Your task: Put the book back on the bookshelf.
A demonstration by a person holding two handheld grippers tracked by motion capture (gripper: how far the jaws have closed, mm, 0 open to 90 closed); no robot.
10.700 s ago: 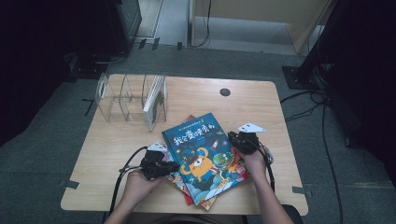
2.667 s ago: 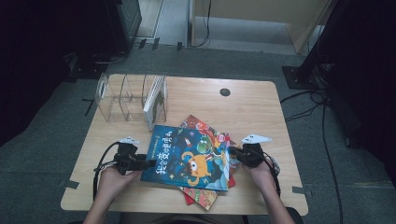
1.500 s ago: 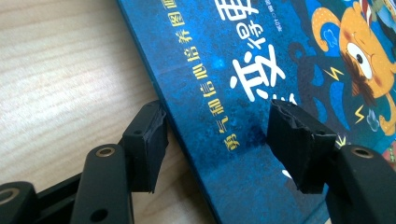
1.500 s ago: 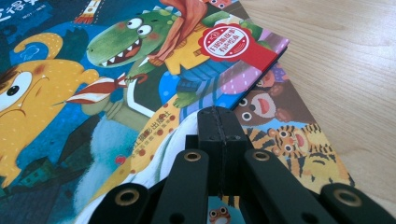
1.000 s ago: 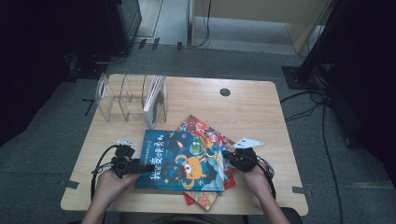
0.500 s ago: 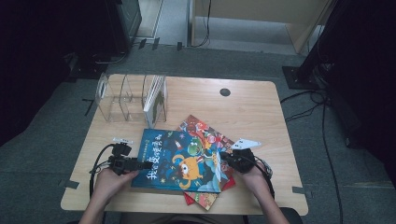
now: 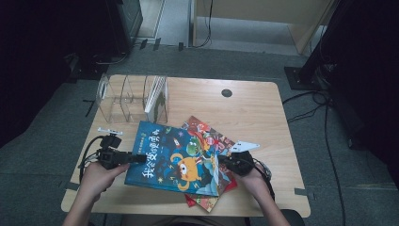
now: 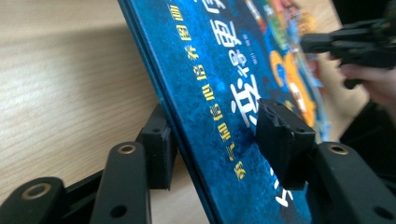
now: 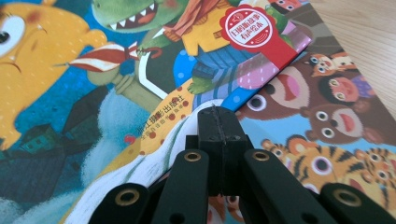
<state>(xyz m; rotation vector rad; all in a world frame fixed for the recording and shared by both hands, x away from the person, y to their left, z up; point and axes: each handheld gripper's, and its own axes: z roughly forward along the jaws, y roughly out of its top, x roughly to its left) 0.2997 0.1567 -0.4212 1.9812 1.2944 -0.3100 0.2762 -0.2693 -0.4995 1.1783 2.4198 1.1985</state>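
A blue picture book (image 7: 181,157) with an orange monster on its cover tops a small pile of books at the table's front. My left gripper (image 7: 136,158) has its jaws across the book's left edge. They have just been closing with the book between them. In the left gripper view one pad (image 8: 280,140) presses the cover (image 8: 219,70) and the other sits under it, and that edge is raised off the wood. My right gripper (image 7: 223,162) is shut, its tip (image 9: 217,123) resting on the book's right edge (image 9: 70,93).
Under the blue book lie a red-cornered book (image 7: 207,129) and one with cartoon animals (image 9: 327,116). A clear acrylic organizer (image 7: 134,96) stands at the table's back left with a white book (image 7: 155,94) in its right slot. A cable hole (image 7: 227,92) marks the wooden table (image 7: 263,122).
The left gripper's jaws have narrowed onto the blue book's left edge and that edge has come up off the table. The right gripper has stayed put on the right edge.
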